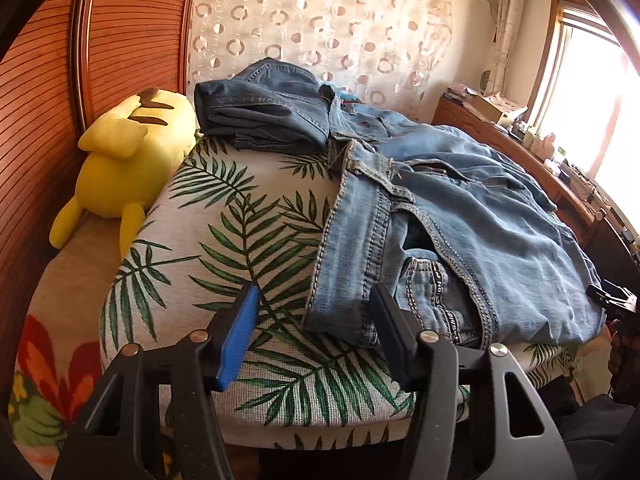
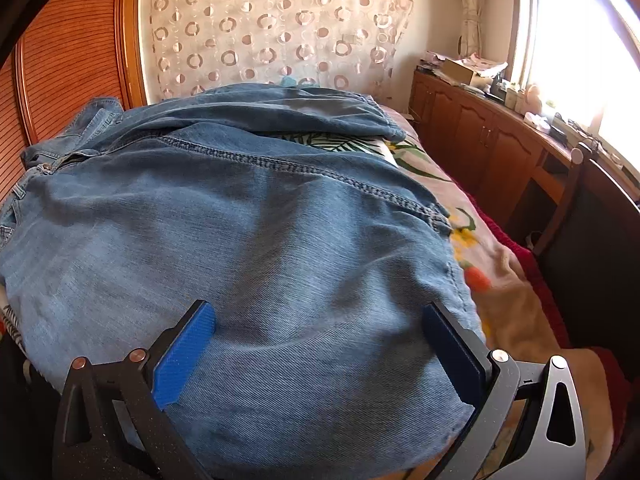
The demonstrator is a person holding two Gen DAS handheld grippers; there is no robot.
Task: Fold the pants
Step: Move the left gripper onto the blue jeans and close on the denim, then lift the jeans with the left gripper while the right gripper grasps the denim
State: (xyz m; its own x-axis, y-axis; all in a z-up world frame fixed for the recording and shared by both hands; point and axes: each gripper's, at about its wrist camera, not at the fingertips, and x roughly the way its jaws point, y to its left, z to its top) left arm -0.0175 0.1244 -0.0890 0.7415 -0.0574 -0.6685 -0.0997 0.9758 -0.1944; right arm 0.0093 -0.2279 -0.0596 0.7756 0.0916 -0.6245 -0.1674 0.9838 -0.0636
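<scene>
Big bed with leaf-print cover (image 1: 248, 240). Light blue jeans (image 1: 460, 220) spread across it, waistband end at 6 o'clock in the left view. Folded darker jeans (image 1: 264, 116) at 12 o'clock. Yellow plush toy (image 1: 128, 152) at 9 o'clock.

Left gripper (image 1: 316, 320) half open, waistband corner between the blue pads, not squeezed yet. Right gripper (image 2: 320, 352) wide open over a denim leg, holding nothing.

Might go wrong: pinching only the top layer, or grabbing the bed cover too. Uneven pull, crooked fold.
</scene>
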